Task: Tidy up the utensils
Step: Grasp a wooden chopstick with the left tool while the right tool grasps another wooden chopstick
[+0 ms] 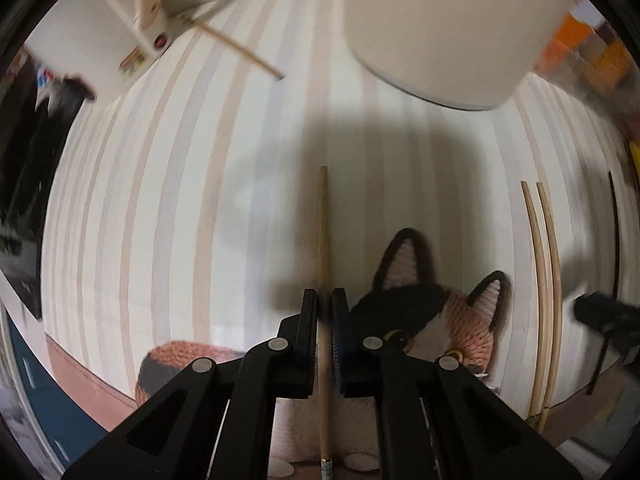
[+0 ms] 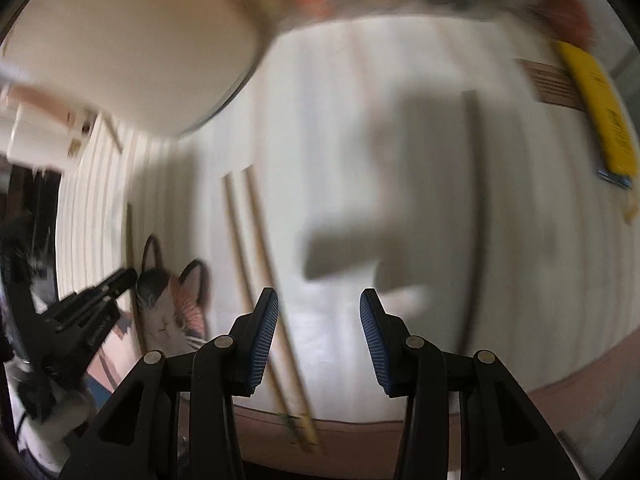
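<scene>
One chopstick (image 1: 323, 240), low in the middle, is pinched tight in the left tongs (image 1: 325, 312), while the right tongs (image 2: 319, 340) hang half open and empty, so two chopsticks (image 2: 256, 264) wait on the desk (image 1: 160, 200).

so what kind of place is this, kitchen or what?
Probably a home dining table: a striped tablecloth, loose wooden chopsticks on it, a cat-face mat and a cream bowl.

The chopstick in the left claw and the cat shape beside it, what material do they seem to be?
The chopstick looks like bare wood or bamboo: pale tan, matte, no gloss. The cat shape looks like knitted or tufted yarn: ribbed strands show in its orange and black patches. The left claw is shut on the chopstick.
</scene>
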Action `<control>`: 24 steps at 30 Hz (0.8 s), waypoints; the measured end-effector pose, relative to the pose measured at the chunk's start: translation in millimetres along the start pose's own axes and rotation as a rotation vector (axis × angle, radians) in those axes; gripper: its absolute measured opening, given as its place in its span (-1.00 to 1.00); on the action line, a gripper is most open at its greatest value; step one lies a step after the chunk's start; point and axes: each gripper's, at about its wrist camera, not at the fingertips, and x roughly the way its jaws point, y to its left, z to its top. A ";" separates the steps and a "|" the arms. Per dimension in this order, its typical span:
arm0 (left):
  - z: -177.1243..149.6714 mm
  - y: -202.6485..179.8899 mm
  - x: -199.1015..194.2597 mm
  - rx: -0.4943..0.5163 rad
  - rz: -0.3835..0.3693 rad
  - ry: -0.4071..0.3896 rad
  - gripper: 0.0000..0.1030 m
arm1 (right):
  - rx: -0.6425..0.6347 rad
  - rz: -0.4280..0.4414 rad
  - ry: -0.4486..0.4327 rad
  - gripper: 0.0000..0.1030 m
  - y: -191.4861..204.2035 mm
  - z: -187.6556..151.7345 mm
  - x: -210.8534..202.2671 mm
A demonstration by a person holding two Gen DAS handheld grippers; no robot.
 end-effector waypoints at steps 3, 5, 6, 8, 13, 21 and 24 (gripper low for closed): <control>-1.5 16.2 -0.7 -0.053 -0.068 0.017 -0.91 | -0.082 -0.087 0.003 -0.58 19.4 -1.3 10.1; -2.2 29.1 -3.5 -0.082 -0.116 0.020 -0.90 | -0.097 -0.157 0.028 -1.00 20.9 -2.6 14.7; -2.8 31.5 -5.1 -0.091 -0.132 0.024 -0.88 | -0.084 -0.153 0.022 -1.00 17.3 -3.1 15.1; -3.4 31.6 -7.4 -0.101 -0.160 0.039 -0.88 | -0.063 -0.176 0.019 -1.00 6.7 -4.8 13.6; -3.9 7.1 -14.1 -0.096 -0.249 0.050 -0.61 | -0.001 -0.201 0.026 -1.00 -28.0 -7.7 8.4; -8.5 -5.9 -7.8 -0.088 -0.217 0.065 -0.61 | 0.043 0.144 0.013 -0.87 -39.0 -8.9 -4.5; -10.7 -12.9 -4.7 -0.092 -0.202 0.072 -0.62 | 0.011 0.177 0.013 -0.54 -21.0 -6.0 2.2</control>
